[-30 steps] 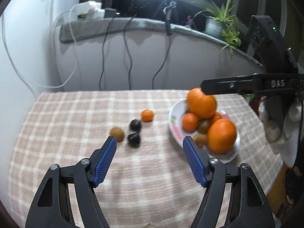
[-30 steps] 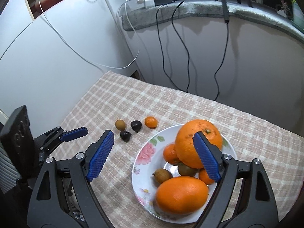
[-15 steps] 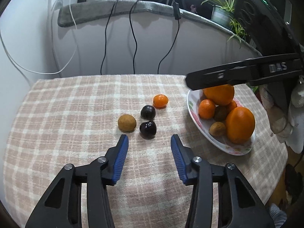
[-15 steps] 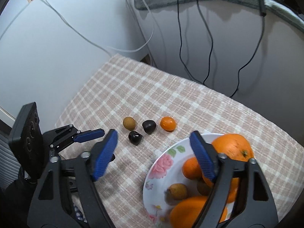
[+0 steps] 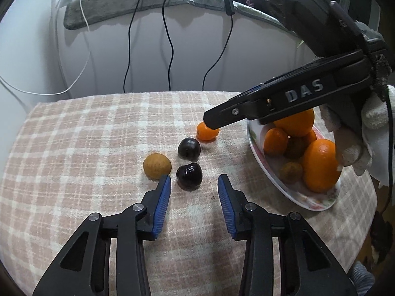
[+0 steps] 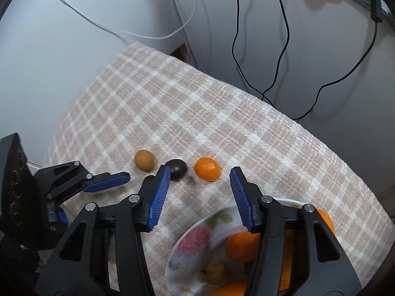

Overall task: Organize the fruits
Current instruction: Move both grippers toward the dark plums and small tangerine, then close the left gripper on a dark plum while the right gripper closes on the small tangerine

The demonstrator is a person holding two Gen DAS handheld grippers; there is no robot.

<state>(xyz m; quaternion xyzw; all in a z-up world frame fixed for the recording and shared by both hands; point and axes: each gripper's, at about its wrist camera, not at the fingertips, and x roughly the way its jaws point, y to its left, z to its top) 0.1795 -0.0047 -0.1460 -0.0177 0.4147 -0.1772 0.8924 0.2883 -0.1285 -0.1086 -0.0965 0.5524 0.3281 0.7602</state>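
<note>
Four loose fruits lie on the checked cloth: a small orange (image 5: pixel 207 133), two dark plums (image 5: pixel 189 148) (image 5: pixel 189 176) and a tan fruit (image 5: pixel 157 165). My left gripper (image 5: pixel 193 179) is low over the cloth, its jaws closing. The nearer plum sits just beyond its tips, untouched. My right gripper (image 6: pixel 200 171) points steeply down with its jaws closing. The small orange (image 6: pixel 207 172) lies just ahead of its tips, with a plum (image 6: pixel 176 169) by the left pad. A floral plate (image 5: pixel 269 180) at the right holds several oranges and small brown fruits.
Black and white cables hang down the wall behind the table, under a grey ledge (image 5: pixel 138 5). The right gripper's finger (image 5: pixel 222 118) reaches across above the plate, held by a white-gloved hand (image 5: pixel 365 133). The table ends close to the left and right of the fruit.
Both grippers came down toward the loose fruits and their jaws narrowed. The right gripper swung left from over the plate to the small orange.
</note>
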